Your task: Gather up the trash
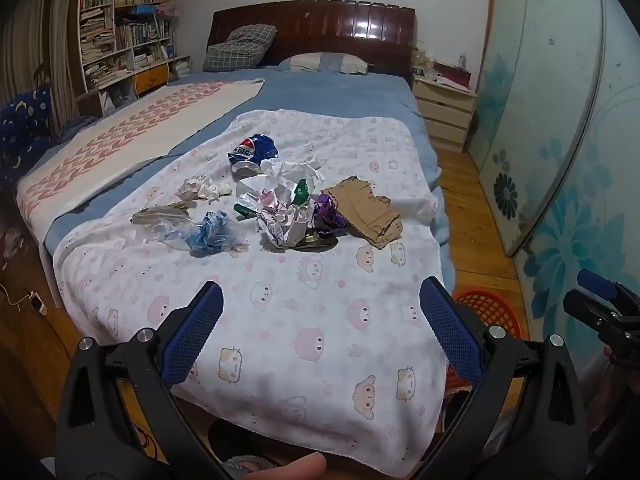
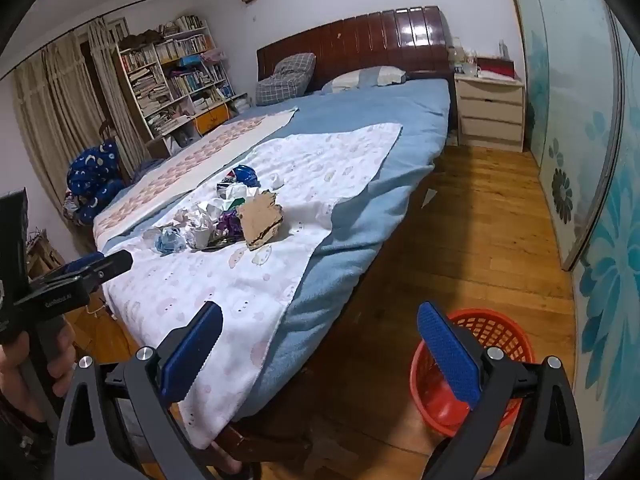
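Observation:
A heap of trash lies on a white patterned blanket (image 1: 304,320) on the bed: a crushed blue Pepsi can (image 1: 252,154), crumpled white paper (image 1: 280,200), a torn cardboard piece (image 1: 366,210), a purple wrapper (image 1: 328,214) and a blue plastic wad (image 1: 210,232). The heap also shows in the right wrist view, with the cardboard (image 2: 260,218) nearest. My left gripper (image 1: 320,332) is open and empty over the blanket's near end. My right gripper (image 2: 320,352) is open and empty at the bed's corner, beside a red basket (image 2: 500,332). The basket's rim (image 1: 492,312) peeks past the bed.
The bed (image 2: 392,120) has a dark headboard and pillows. A bedside drawer unit (image 2: 490,114) stands at the far right. Bookshelves (image 2: 176,76) fill the far left. Floral sliding doors (image 2: 580,140) line the right wall. Wooden floor (image 2: 460,240) runs between bed and doors.

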Tool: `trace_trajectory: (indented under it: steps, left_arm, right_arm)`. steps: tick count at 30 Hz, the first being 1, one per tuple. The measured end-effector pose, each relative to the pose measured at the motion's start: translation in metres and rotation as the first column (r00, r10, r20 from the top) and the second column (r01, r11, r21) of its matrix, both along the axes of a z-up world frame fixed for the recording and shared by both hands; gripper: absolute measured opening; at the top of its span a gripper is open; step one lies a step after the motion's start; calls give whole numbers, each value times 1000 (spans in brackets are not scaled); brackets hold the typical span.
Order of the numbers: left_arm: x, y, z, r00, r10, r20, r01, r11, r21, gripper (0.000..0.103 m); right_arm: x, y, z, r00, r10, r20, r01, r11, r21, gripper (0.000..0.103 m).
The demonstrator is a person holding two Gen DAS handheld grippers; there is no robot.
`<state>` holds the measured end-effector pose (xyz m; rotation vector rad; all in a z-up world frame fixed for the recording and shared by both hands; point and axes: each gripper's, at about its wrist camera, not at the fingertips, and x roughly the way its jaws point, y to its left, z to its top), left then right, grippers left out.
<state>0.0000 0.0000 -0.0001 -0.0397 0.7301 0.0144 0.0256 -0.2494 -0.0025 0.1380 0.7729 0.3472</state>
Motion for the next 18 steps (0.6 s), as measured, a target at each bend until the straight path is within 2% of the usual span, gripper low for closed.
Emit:
trace_trajectory:
  steps: [7,9,18]
  left_arm:
    - [0,0,1,1000,4,1,-4,1000,-7,98]
    - [-2,2,0,1000,4,3,-4,1000,-11,98]
    - [0,1,1,1000,7,-2,-7,1000,-11,98]
  right_arm:
    - [-3,-1,7,997,9,73,-6,999,-45,97]
    - [-4,6,5,998,7,60,-3,998,-65,96]
    - [-3,1,2,999,-10,36,12,999,-46,96]
